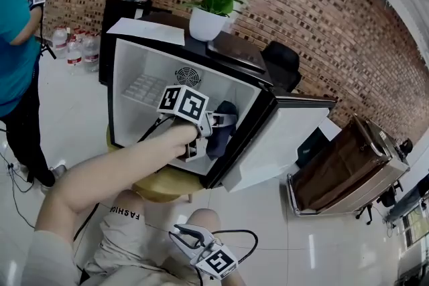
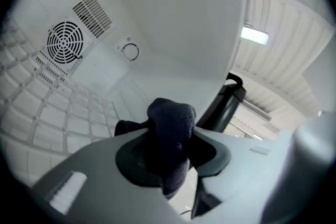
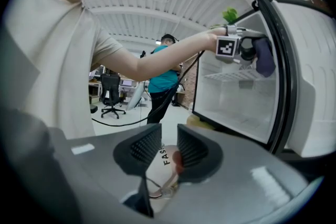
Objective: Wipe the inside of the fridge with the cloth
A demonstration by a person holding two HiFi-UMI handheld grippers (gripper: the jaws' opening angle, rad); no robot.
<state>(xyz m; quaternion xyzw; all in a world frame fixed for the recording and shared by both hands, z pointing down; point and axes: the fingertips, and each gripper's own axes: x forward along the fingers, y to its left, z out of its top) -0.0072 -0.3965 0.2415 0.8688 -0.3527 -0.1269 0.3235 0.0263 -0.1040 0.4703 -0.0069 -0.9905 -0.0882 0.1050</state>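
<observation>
step: wiping in hand — the cloth [image 2: 170,131] is held inside the fridge [image 1: 144,63], toward 3 o'clock of its cavity.
left tool [image 2: 169,152]: clenched on the cloth.
right tool [image 3: 168,150]: released, empty, at 6 o'clock.
next move: likely the cloth must be pressed flat and swept along a wall.
cloth look: dark, soft, bunched into a lump.

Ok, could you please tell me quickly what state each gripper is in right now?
Left gripper: closed on the dark cloth.
Right gripper: slightly open, empty.
</observation>
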